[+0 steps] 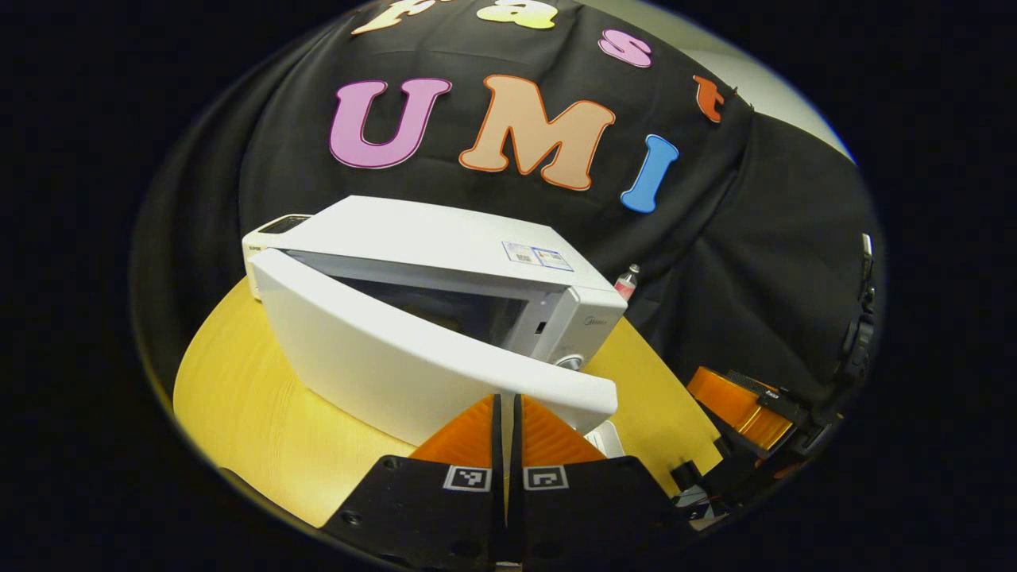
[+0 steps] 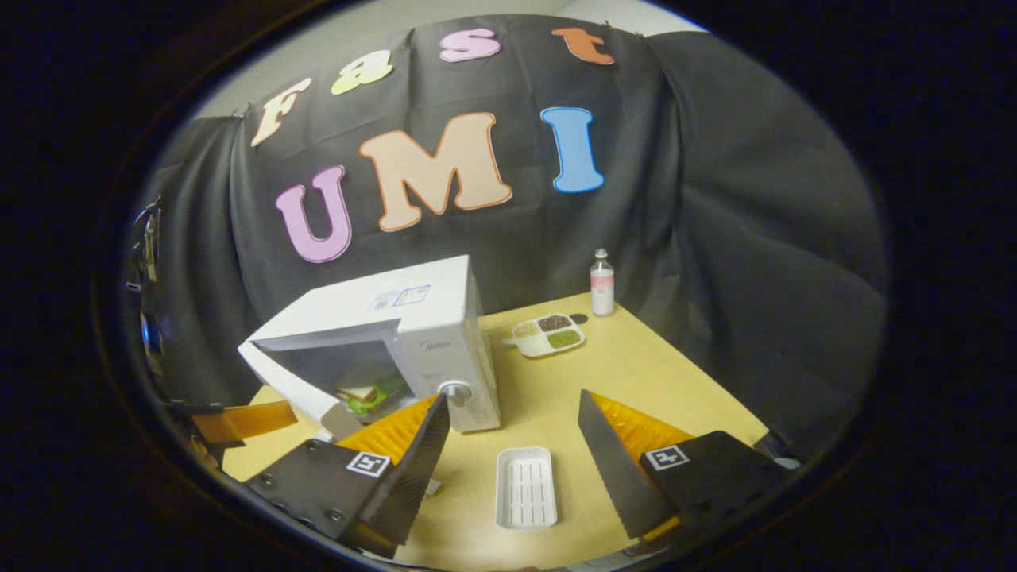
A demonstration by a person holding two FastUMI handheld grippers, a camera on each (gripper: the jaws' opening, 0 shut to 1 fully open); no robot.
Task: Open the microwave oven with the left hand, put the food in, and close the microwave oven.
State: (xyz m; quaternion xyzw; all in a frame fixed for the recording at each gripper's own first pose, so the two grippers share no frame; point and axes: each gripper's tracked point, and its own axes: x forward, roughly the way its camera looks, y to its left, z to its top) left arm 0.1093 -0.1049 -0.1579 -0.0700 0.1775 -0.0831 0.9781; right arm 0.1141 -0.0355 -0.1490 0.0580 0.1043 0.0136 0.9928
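We press the left claw (image 1: 506, 429), fingers together and empty, against the white microwave's door (image 1: 413, 357) to swing it shut; food (image 2: 369, 391) sits inside, so the right claw (image 2: 512, 445) hangs wide open, empty, over the yellow bench (image 2: 636, 373).

A yellow wooden table (image 2: 636, 373) carries a white boxy microwave oven (image 2: 433, 334) at ten o'clock, a small clear bottle (image 2: 601, 284) and a compartmented snack dish (image 2: 548, 334) at twelve, and a white ribbed rectangular tray (image 2: 526, 486) at six.
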